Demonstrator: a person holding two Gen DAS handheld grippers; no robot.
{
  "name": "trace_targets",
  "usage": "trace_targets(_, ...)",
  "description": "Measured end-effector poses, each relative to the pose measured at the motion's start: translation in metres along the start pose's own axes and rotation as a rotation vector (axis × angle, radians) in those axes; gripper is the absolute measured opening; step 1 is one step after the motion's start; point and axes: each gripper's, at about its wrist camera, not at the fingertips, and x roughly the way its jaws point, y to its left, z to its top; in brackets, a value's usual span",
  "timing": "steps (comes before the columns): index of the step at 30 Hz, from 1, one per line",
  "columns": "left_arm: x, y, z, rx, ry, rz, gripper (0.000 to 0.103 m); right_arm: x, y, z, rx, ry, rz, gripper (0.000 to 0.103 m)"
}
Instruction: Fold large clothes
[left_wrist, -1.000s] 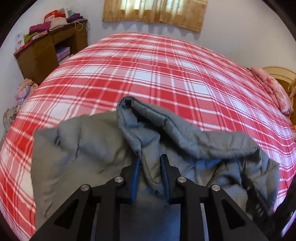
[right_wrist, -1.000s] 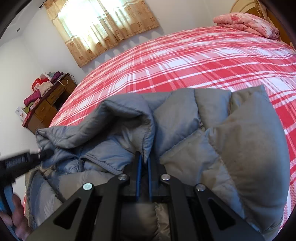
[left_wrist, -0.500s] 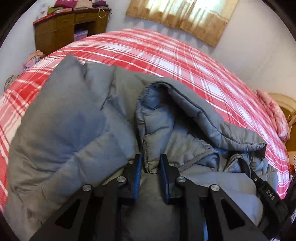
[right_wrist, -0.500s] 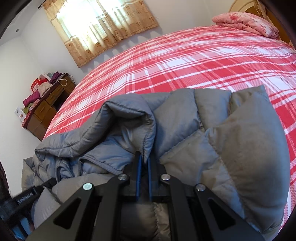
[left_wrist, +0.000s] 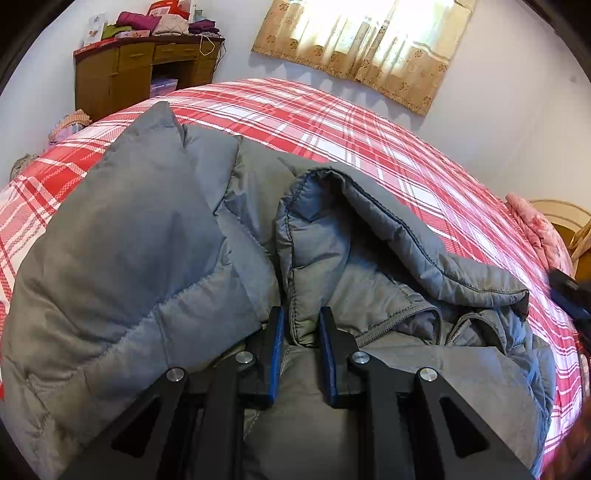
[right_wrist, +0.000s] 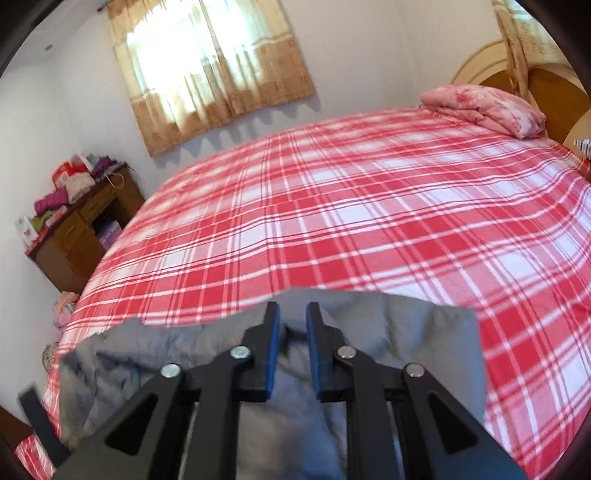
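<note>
Left gripper (left_wrist: 301, 325): lower centre of frame, jaws part open, a grey jacket (left_wrist: 147, 258) edge standing between the pads; a firm grip cannot be confirmed.
Right gripper (right_wrist: 292, 321): lower centre, jaws apart, holding nothing, above the jacket's far edge.
Jacket: bunched on the red plaid bed (right_wrist: 351, 221), filling the lower frame.
Pink quilt (right_wrist: 484, 110): upper right.
Wooden desk (left_wrist: 144, 70): upper left.
Curtain (right_wrist: 210, 74): top.

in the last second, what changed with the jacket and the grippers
The right gripper opened, let go of the jacket and lifted, its view now showing far more of the bed. The left gripper carried its fold forward and still pinches it. The jacket stays on the bed.
</note>
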Motion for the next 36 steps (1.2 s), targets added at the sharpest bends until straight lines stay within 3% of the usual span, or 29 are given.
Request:
trace_targets(1,-0.002,0.001,-0.002,-0.003,0.000,-0.004,0.021,0.016,0.000,-0.002,-0.011,0.051,-0.014,0.034)
trace_targets(4,-0.002,0.002,-0.003,-0.009,-0.001,-0.014,0.021,0.051,-0.010,-0.025,-0.060,0.185,-0.027,0.036)
trace_targets(7,-0.003,0.003,-0.003,0.001,0.004,-0.031,0.021,0.045,-0.016,-0.047,-0.126,0.111,0.013,0.036)
trace_targets(11,-0.020,0.001,0.004,0.028,0.058,-0.036,0.021,0.045,-0.001,-0.053,-0.208,0.089,-0.076,0.036)
trace_targets(14,-0.055,0.000,0.015,0.052,-0.006,-0.050,0.021,0.045,0.008,-0.055,-0.257,0.077,-0.124,0.036)
trace_targets(19,-0.090,-0.031,0.060,0.146,-0.113,-0.072,0.021,0.043,-0.003,-0.051,-0.217,0.068,-0.076,0.036)
trace_targets(23,-0.053,-0.065,0.097,0.201,-0.079,-0.088,0.030,0.042,-0.001,-0.052,-0.217,0.055,-0.072,0.036)
trace_targets(24,-0.035,-0.067,0.100,0.206,-0.051,-0.058,0.030,0.042,-0.001,-0.053,-0.214,0.054,-0.068,0.036)
trace_targets(28,0.027,-0.046,0.078,0.218,0.073,0.096,0.030,0.042,-0.007,-0.051,-0.186,0.052,-0.031,0.036)
trace_targets(29,0.037,-0.036,0.066,0.216,0.091,0.096,0.030,0.042,-0.007,-0.051,-0.182,0.051,-0.023,0.037)
trace_targets(31,0.037,-0.018,0.043,0.205,0.036,0.039,0.030,0.042,-0.007,-0.051,-0.179,0.050,-0.010,0.039)
trace_targets(36,0.039,-0.025,0.039,0.235,0.018,0.096,0.030,0.043,-0.012,-0.049,-0.151,0.059,0.023,0.040)
